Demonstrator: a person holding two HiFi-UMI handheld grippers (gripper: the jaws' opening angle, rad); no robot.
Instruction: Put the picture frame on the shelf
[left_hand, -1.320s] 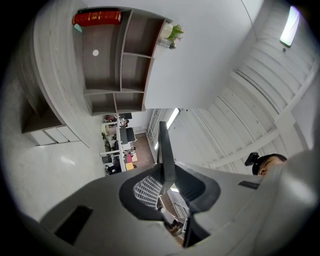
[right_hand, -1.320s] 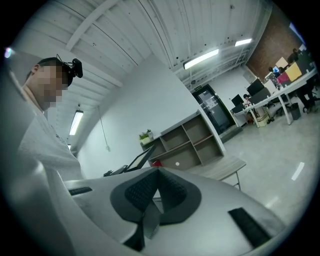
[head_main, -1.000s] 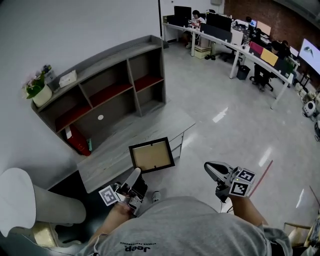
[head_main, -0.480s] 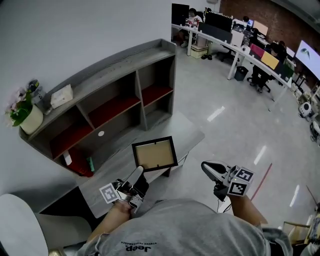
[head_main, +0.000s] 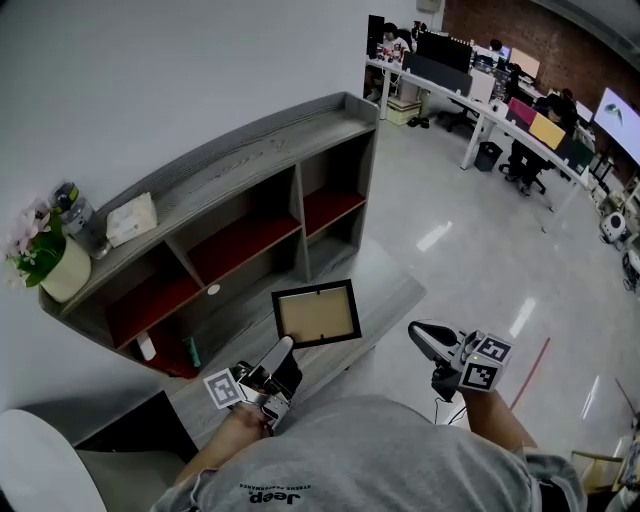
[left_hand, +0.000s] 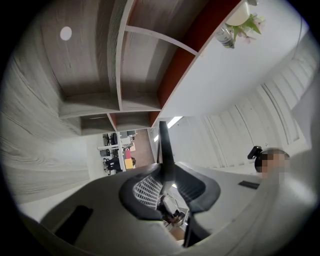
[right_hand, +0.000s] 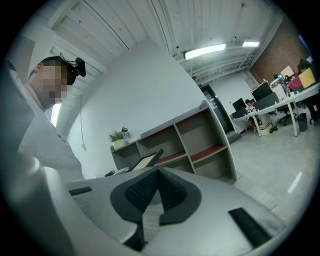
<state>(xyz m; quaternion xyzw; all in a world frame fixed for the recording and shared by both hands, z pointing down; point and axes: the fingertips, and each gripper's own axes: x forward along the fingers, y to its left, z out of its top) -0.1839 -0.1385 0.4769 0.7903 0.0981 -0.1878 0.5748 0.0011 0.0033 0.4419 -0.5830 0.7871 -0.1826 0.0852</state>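
**Both claws held forward, low in front of the torso**

In the head view, the left claw (head_main: 283, 350) reaches forward from the left hand (head_main: 243, 418) and tilts upward. Its jaws are clamped on the lower edge of the picture frame (head_main: 317, 313), which the left gripper view shows edge-on between them. The right claw (head_main: 422, 335) is well apart on the other side and extends roughly level from the right forearm (head_main: 492, 420). Its jaws are pressed together with nothing between them.
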